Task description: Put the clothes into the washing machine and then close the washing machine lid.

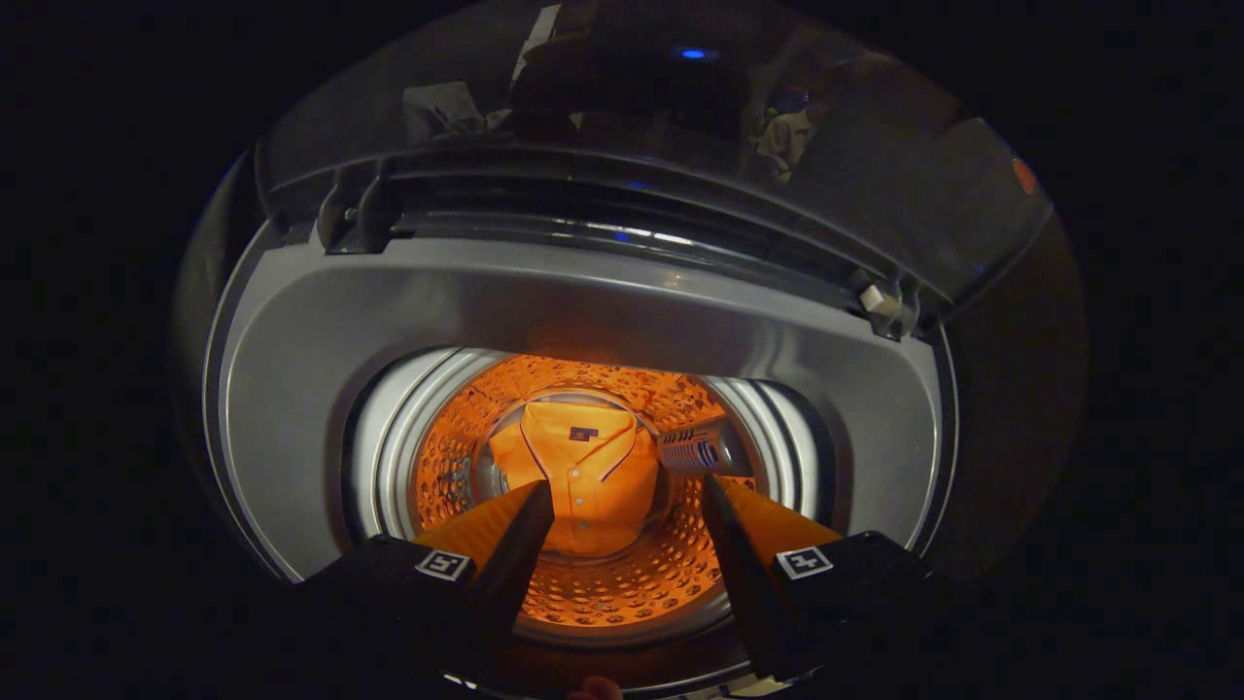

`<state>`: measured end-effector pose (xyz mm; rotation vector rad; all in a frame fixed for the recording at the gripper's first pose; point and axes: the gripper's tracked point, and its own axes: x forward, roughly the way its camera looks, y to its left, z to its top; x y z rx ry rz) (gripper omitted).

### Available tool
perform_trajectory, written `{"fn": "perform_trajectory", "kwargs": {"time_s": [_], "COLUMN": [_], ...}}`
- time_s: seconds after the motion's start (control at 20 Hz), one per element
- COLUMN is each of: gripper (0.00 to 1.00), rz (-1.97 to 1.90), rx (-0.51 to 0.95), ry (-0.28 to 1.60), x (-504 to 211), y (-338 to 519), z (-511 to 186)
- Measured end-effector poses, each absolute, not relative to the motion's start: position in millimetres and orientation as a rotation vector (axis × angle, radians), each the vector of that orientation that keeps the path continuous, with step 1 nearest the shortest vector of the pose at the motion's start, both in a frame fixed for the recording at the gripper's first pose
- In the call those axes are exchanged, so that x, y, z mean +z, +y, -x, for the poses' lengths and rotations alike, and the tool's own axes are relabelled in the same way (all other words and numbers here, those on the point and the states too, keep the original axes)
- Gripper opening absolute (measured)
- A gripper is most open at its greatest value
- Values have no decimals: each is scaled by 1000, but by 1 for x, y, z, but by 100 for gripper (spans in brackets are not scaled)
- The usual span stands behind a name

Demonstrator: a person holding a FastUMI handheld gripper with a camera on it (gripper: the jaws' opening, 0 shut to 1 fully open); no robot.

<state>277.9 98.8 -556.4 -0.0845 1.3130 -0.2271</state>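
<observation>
- Looking down along the gripper (627, 496) in the gripper view, we see its two fingers spread apart with nothing between them; they grasp nothing, and the gap frames the mouth of the machine.
- We judge the fingers hang released above the opening because the garment has already gone in: the folded orange collared shirt (583, 476) lies at the bottom of the perforated metal drum (632, 583), beyond the fingertips and well apart from them.
- The shirt rests collar-up with a small dark tag at the neck, roughly centred on the drum floor, which suits a drop from straight overhead.
- The grey top-loading washing machine (321, 389) shows a wide grey plastic deck around the round opening, and its dark glossy lid (583, 87) stands raised behind the opening on its hinges, so we reckon the closing step is not yet done.
- A small ribbed silver-and-blue fitting (695, 449) juts from the drum wall just beside the shirt, on the right finger's side; we cannot tell what it is.
- The near rim of the opening is cut off behind the finger bases, and the drum's near wall is hidden by them.
- Reflections in the lid are dim and muddled; we make out vague shapes and a blue light, nothing more.
- A sliver of the holding hand (595, 689) peeks in below the fingers, too little to describe.
</observation>
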Motion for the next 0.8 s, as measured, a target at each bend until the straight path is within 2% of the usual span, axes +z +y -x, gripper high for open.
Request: {"fn": "perform_trajectory", "kwargs": {"time_s": [0.3, 0.55, 0.8], "gripper": [99, 98, 98], "rz": [112, 194, 243], "rx": [-265, -277, -228], "ry": [1189, 997, 857], "x": [-508, -427, -347], "y": [100, 104, 109], "z": [-276, -271, -261]}}
